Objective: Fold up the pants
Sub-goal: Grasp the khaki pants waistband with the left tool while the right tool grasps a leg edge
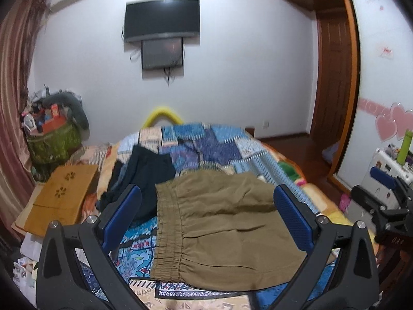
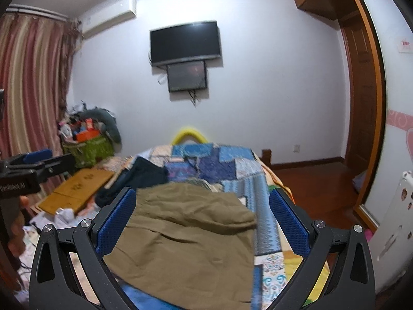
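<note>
Between and just beyond the left tongs (image 1: pixel 207 201), spread wide and empty, olive pants (image 1: pixel 219 227) lie folded on the quilted bed (image 1: pixel 206 144), elastic waistband toward the left finger, long axis across. Right tongs (image 2: pixel 202 206) likewise apart; near hem cut off, blurred.

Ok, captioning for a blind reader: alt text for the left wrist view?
Folded olive pants lie on a patchwork bedspread between the open jaws of the left gripper. Dark clothes lie beside them.
</note>
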`<state>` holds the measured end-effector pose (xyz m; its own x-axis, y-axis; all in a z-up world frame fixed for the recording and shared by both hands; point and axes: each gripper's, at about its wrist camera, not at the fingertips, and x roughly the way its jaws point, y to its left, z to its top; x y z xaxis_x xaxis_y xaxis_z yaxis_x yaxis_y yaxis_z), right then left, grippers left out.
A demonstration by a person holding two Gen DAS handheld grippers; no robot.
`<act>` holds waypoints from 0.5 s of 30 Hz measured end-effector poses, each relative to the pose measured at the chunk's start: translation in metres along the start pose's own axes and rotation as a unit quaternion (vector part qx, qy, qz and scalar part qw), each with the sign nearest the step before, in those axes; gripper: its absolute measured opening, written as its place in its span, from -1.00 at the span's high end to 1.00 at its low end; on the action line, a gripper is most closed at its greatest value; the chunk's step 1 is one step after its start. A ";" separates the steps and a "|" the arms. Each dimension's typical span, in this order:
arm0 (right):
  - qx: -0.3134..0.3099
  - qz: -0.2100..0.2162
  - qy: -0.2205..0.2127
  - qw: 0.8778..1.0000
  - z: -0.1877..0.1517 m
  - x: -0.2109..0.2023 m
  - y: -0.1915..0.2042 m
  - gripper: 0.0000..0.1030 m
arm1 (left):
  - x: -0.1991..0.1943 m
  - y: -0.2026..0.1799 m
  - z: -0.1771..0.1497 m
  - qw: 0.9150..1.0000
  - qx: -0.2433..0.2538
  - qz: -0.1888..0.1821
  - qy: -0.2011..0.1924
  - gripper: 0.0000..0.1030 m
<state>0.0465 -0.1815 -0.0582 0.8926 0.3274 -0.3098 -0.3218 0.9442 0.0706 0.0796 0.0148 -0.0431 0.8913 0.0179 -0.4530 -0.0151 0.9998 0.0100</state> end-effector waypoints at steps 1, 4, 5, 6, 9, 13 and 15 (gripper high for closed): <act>0.001 -0.004 0.009 1.000 -0.003 0.006 -0.005 -0.99 | 0.009 0.003 -0.001 1.000 0.001 0.001 0.010 -1.00; 0.007 -0.012 0.041 0.999 -0.014 0.031 -0.025 -0.99 | 0.048 0.014 -0.005 0.998 0.007 0.009 0.055 -1.00; 0.008 -0.011 0.050 0.999 -0.016 0.035 -0.028 -0.99 | 0.064 0.019 -0.007 0.997 0.009 0.015 0.074 -1.00; 0.011 -0.009 0.066 0.998 -0.020 0.044 -0.035 -0.99 | 0.076 0.022 -0.008 0.996 0.011 0.019 0.088 -1.00; 0.019 -0.004 0.116 0.993 -0.033 0.070 -0.052 -0.99 | 0.111 0.036 -0.015 0.991 0.015 0.029 0.127 -1.00; 0.016 0.002 0.170 0.985 -0.050 0.102 -0.068 -0.98 | 0.163 0.059 -0.029 0.980 -0.006 0.023 0.199 -1.00; 0.014 0.006 0.194 0.981 -0.059 0.117 -0.074 -0.97 | 0.181 0.069 -0.036 0.973 -0.010 0.019 0.230 -1.00</act>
<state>0.1559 -0.2153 -0.1555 0.7003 0.3041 -0.6458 -0.3174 0.9430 0.1000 0.2242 0.0868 -0.1563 0.5928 0.0496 -0.8038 -0.0567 0.9982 0.0198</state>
